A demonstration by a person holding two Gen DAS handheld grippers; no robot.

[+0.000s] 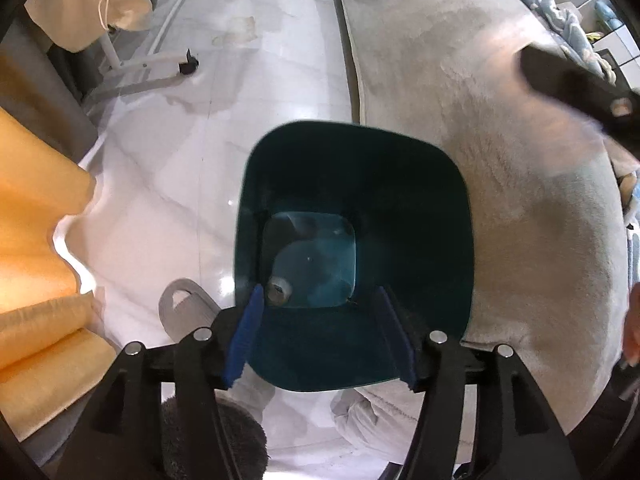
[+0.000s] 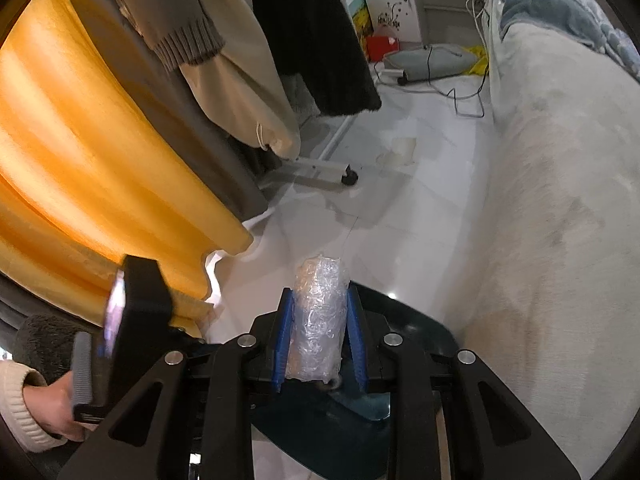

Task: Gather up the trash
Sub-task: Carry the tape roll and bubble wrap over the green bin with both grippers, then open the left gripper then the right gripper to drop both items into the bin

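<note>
Left claw [image 1: 320, 336] hangs right over the mouth of the dark bin [image 1: 452, 216], jaws apart, nothing between them. Far below its blue fingers [image 1: 246, 336], something small and roundish [image 1: 280, 290] lies on the bin's floor; I can't tell what it is. By the look of it, that side's drop is done.

Now the right claw [image 2: 318, 334]: clamped on a crinkly roll of clear plastic wrap [image 2: 318, 320], the roll standing up between the blue pads and poking out past the tips. The bin rim [image 2: 436, 330] curves just beyond and below the fingers, so the trash is at the edge but not clearly over the hole yet. My read: this is the carry-and-drop step, and the next move calls for nudging forward until the roll clears the near rim, then letting go.

Room to work? Tight on both flanks. The pale bedcover [image 2: 560, 200] presses against the bin on the right of the claw, the orange curtain [image 2: 80, 160] hangs close on the left, and the other handheld rig with the person's hand [image 2: 52, 412] crowds the lower left. Open tiled floor [image 2: 400, 220] lies ahead, past the bin.
</note>
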